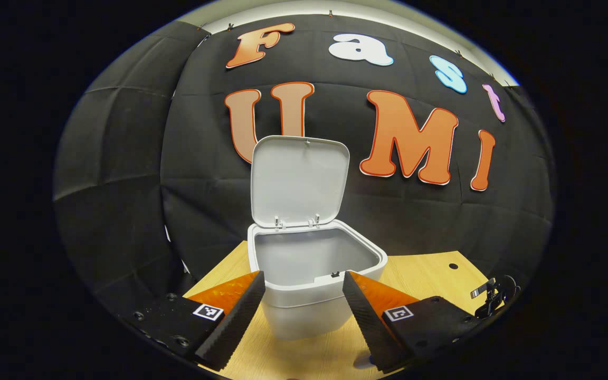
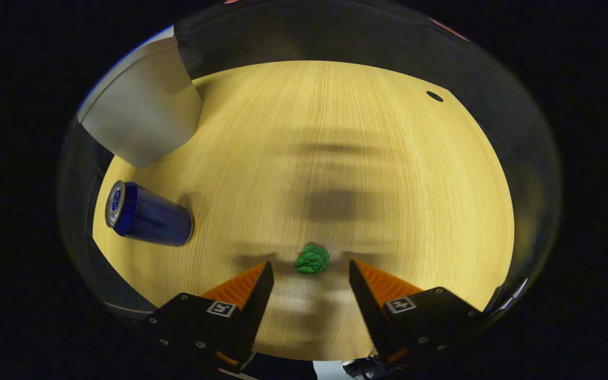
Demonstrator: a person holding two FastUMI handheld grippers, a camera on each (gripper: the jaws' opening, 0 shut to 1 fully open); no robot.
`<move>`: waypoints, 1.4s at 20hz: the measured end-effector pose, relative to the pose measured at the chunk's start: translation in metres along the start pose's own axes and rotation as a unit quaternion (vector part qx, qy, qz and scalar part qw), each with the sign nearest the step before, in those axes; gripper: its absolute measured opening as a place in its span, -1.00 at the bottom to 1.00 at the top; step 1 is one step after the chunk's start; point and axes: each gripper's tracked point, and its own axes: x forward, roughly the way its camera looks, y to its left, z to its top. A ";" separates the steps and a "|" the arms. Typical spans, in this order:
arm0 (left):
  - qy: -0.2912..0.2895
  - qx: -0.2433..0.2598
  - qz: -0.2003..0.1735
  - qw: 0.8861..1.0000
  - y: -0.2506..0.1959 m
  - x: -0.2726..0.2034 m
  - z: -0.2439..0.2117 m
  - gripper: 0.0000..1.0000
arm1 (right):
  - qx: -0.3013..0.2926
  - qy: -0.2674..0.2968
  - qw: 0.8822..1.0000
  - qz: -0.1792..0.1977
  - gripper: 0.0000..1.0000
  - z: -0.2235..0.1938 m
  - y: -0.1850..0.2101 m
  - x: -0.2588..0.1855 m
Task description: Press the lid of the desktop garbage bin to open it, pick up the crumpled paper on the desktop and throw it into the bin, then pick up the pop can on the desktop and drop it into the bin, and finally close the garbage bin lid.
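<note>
In the left gripper view a white desktop bin (image 1: 312, 295) stands on the wooden table with its lid (image 1: 298, 182) raised upright at the back. My left gripper (image 1: 304, 279) is open just in front of the bin's front rim, not touching it. In the right gripper view a green crumpled paper ball (image 2: 312, 259) lies on the table just ahead of and between my fingertips; my right gripper (image 2: 309, 272) hangs open above it. A blue pop can (image 2: 148, 215) stands at the left, near the bin's body (image 2: 143, 119).
The wooden table (image 2: 367, 148) has a small dark hole (image 2: 434, 96) near its far right edge. A black clip-like object (image 1: 491, 295) sits at the table's right edge in the left gripper view. Black cloth wall behind the bin.
</note>
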 end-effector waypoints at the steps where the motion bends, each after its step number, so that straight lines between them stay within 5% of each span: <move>1: 0.000 0.004 0.001 1.000 0.001 0.001 0.001 0.89 | -0.001 0.001 1.000 0.000 0.55 0.000 0.000 0.001; 6: 0.005 0.006 0.001 1.000 0.004 0.003 -0.002 0.89 | -0.005 0.009 1.000 -0.003 0.11 -0.002 0.003 0.009; 7: 0.006 0.006 0.001 1.000 0.006 0.004 -0.002 0.89 | -0.006 0.010 1.000 -0.002 -0.31 -0.001 0.004 0.009; 13: 0.010 0.009 0.003 1.000 0.011 0.000 -0.004 0.89 | -0.017 0.011 1.000 0.003 -0.91 -0.005 0.008 0.006; 23: 0.004 0.016 -0.009 1.000 0.004 -0.008 0.000 0.88 | -0.002 -0.023 1.000 0.019 -0.94 0.008 0.011 -0.033; 28: -0.003 0.016 -0.020 1.000 -0.003 -0.012 0.004 0.89 | -0.017 -0.086 0.996 0.032 -0.93 0.058 0.009 -0.096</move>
